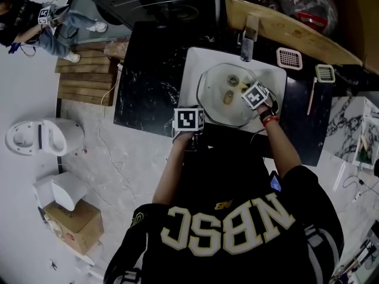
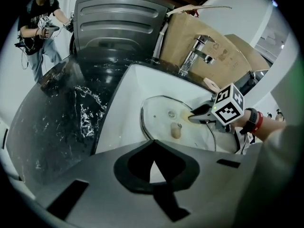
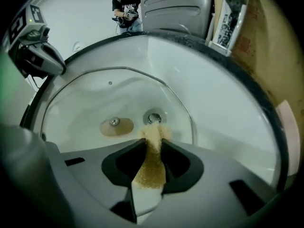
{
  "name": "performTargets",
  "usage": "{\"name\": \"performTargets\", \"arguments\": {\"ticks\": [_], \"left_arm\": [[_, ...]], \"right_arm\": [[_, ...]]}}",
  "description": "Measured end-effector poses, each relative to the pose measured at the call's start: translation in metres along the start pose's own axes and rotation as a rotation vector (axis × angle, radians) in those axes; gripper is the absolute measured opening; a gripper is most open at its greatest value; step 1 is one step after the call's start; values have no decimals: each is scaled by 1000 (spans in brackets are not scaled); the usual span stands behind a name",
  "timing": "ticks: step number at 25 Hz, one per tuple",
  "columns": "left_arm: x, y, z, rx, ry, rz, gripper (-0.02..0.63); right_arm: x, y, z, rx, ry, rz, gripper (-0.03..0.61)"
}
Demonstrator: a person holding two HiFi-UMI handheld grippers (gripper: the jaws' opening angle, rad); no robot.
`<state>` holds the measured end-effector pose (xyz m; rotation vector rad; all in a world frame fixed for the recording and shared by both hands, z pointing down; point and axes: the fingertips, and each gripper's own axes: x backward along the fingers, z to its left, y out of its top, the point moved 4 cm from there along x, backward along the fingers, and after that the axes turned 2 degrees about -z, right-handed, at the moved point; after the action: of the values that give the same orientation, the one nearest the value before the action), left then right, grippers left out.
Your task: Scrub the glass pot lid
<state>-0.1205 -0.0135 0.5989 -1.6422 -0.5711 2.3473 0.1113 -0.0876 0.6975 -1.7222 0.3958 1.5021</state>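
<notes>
A round glass pot lid with a metal rim lies flat inside the white square sink, filling most of the basin. The sink is set in a black marble-veined counter, with a chrome tap at its far edge. The left gripper sits at the sink's near edge, its jaws pressed together just where the lid's rim runs under them; whether they nip the rim I cannot tell. The right gripper, over the sink's right part, pinches a white sponge with a tan scouring face, whose tip touches the glass near the lid's tan oval knob. The person's black jersey reads "NBSC" in cream letters. Print on the brown cardboard box behind the sink is too blurred to read.
</notes>
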Motion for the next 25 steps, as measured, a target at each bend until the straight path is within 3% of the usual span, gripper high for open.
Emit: {"name": "performTargets", "arguments": {"ticks": [5,9,18,25], "left_arm": [[0,0,0,1,1,1,14],[0,1,-1,-2,-5,0,14],[0,0,0,-3,-3,-2,14],[-1,0,-1,-7,-8,-4,14]], "right_arm": [[22,-21,45,-28,166,95,107],[35,-5,81,21,245,45,106],[11,60,113,51,268,-112,112],[-32,89,70,34,149,-160,114]]}}
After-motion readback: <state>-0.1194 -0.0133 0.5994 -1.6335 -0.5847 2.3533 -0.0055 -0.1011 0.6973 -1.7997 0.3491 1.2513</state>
